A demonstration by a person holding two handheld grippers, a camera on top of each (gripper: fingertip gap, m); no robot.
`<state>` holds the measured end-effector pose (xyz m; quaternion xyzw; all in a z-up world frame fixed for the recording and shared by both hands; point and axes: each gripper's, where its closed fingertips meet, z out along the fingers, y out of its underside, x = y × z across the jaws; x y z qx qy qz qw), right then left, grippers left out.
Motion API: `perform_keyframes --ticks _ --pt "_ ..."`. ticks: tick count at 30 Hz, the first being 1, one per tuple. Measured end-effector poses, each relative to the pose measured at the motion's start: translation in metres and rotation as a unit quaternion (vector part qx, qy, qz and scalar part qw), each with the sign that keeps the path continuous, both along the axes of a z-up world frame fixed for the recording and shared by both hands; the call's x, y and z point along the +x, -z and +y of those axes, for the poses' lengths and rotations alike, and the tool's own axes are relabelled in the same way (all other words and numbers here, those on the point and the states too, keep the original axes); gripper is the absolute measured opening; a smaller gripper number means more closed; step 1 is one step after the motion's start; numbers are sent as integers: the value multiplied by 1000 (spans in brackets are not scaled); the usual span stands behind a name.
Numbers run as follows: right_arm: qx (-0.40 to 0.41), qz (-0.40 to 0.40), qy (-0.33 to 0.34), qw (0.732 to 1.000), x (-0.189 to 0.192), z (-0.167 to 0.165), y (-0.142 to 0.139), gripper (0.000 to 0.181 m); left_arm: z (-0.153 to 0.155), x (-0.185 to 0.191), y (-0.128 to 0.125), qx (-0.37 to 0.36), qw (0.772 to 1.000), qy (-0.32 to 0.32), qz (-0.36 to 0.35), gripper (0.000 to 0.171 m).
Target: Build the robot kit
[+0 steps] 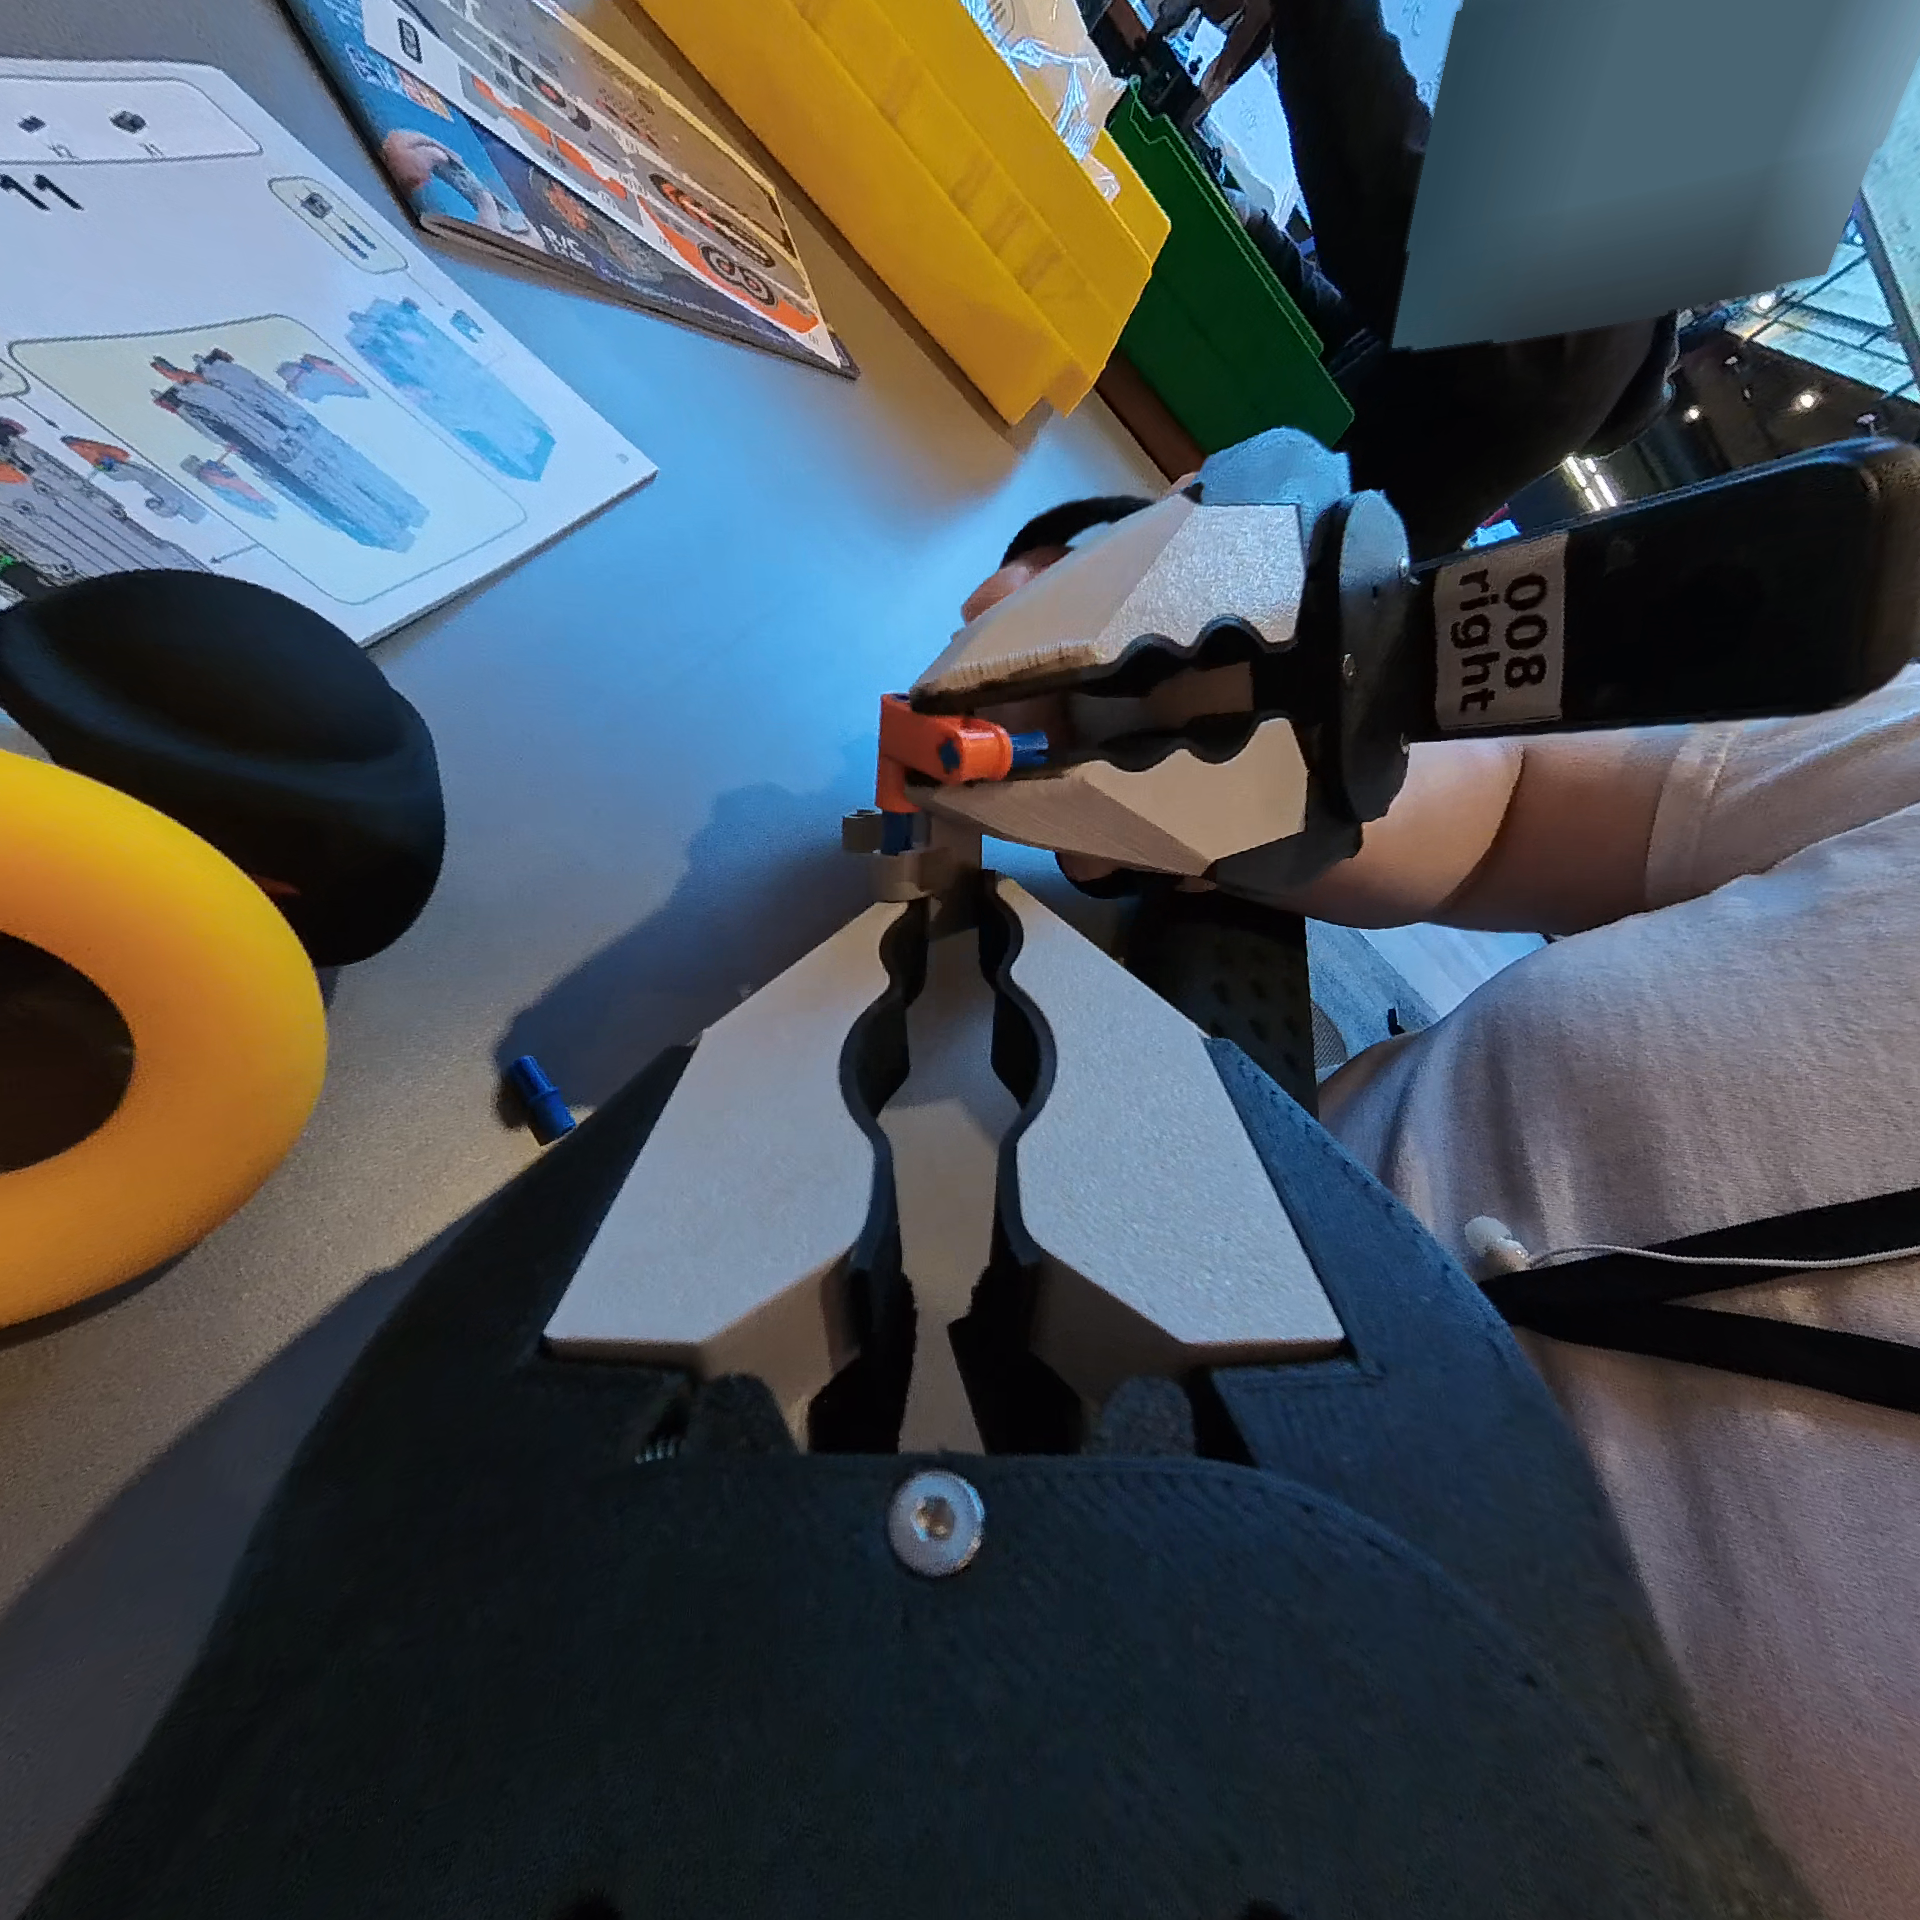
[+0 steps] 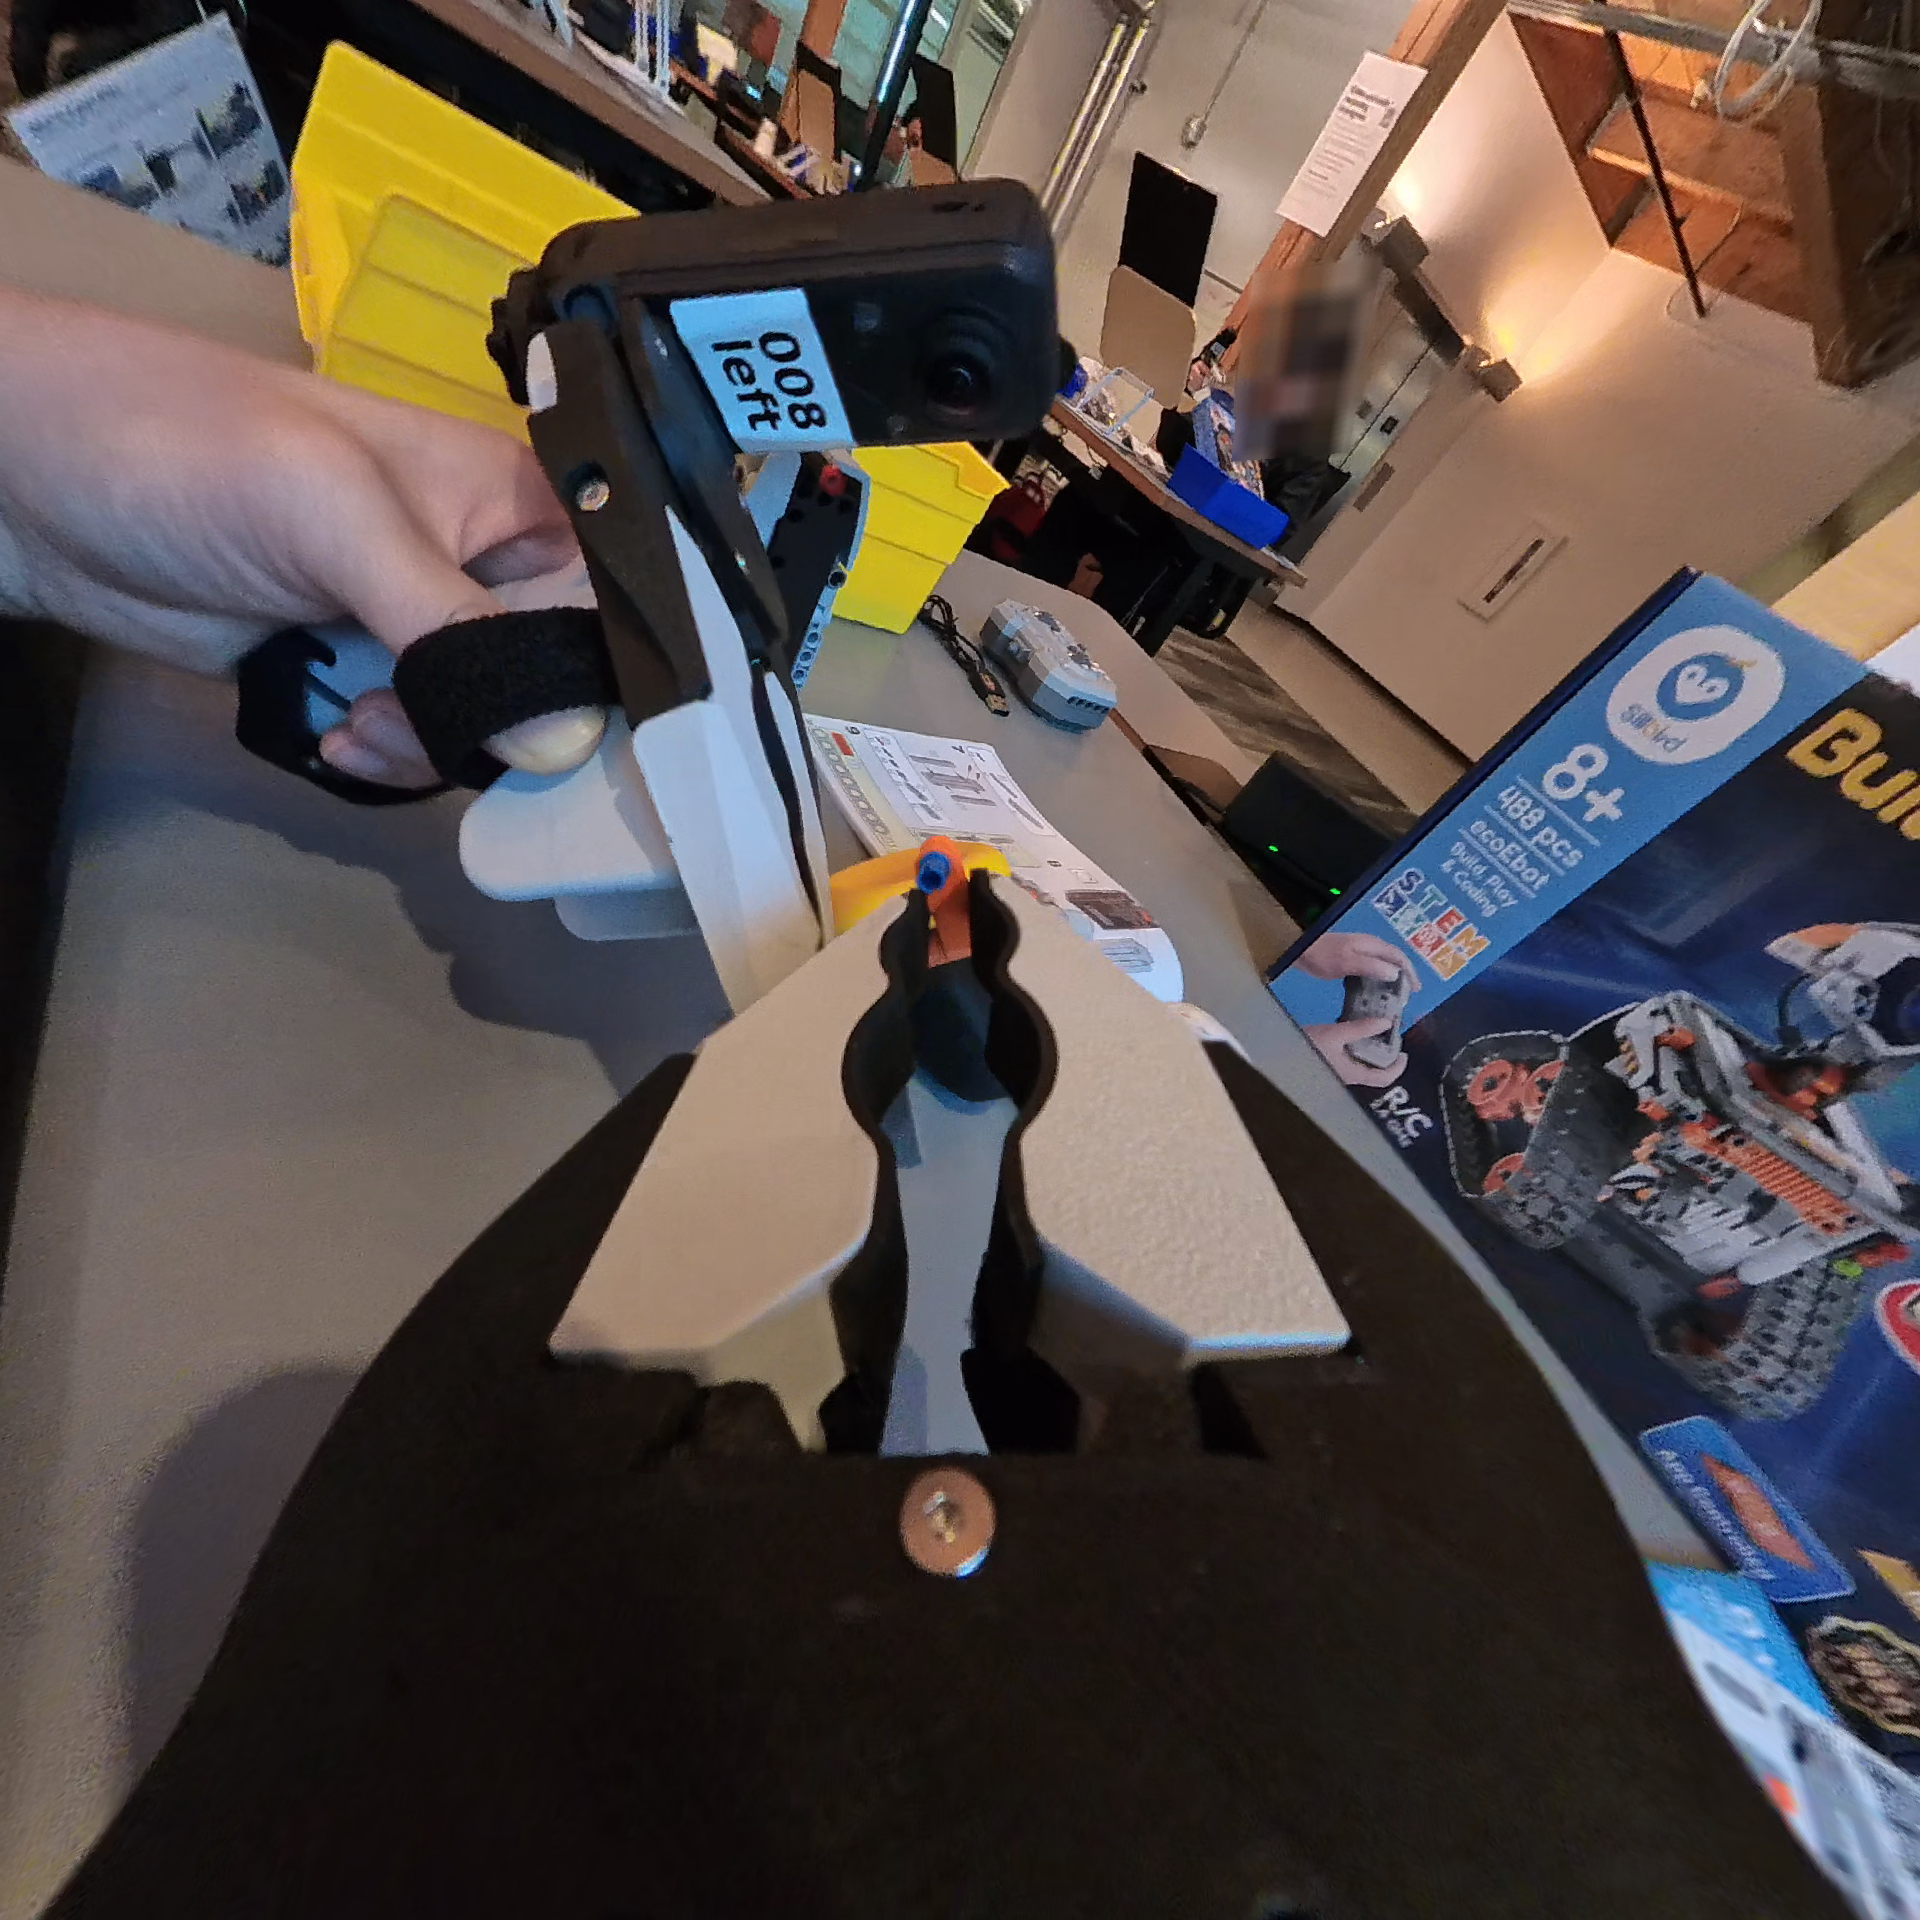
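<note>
My left gripper (image 1: 948, 896) is shut on a small grey building-toy piece (image 1: 906, 854) and holds it just above the grey table. My right gripper (image 1: 914, 753) comes in from the right and is shut on an orange angled piece (image 1: 925, 753) with blue pins, right above the grey piece and touching it. In the right wrist view my right gripper (image 2: 943, 902) pinches the orange piece (image 2: 943, 914), whose blue pin (image 2: 933, 868) points forward. The left gripper (image 2: 805, 925) stands just left of it, pointing down. A loose blue pin (image 1: 540, 1096) lies on the table.
A yellow wheel (image 1: 135, 1049) and a black tyre (image 1: 260, 748) lie at the left. An open instruction booklet (image 1: 260, 343), the toy's box (image 2: 1621, 1039), yellow bins (image 1: 935, 187) and a green bin (image 1: 1216, 301) stand behind. A grey control unit (image 2: 1049, 665) lies farther back. There is about 5 centimetres between the tips of the two grippers.
</note>
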<state>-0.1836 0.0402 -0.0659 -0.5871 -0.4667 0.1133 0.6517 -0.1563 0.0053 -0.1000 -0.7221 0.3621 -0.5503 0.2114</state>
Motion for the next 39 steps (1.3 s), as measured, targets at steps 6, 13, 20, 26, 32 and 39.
perform_keyframes --ticks 6,13,20,26,32,39 --pt "-2 23 12 1000 0 1 -4 6 2 1 -4 -6 1000 -5 -21 7" --pt "-59 98 10 993 7 5 -8 5 4 3 -11 15 999 -14 -34 7" --pt "-53 95 12 994 6 4 -9 5 5 4 -9 34 999 -21 -22 7" --pt "-74 109 4 991 8 5 -10 5 5 4 -9 62 998 -25 -10 7" --pt "-69 120 -9 990 9 2 -12 5 2 4 -11 61 998 -14 -17 7" --pt "-75 117 -25 990 7 -4 -11 5 -1 5 -9 81 997 -4 -4 7"
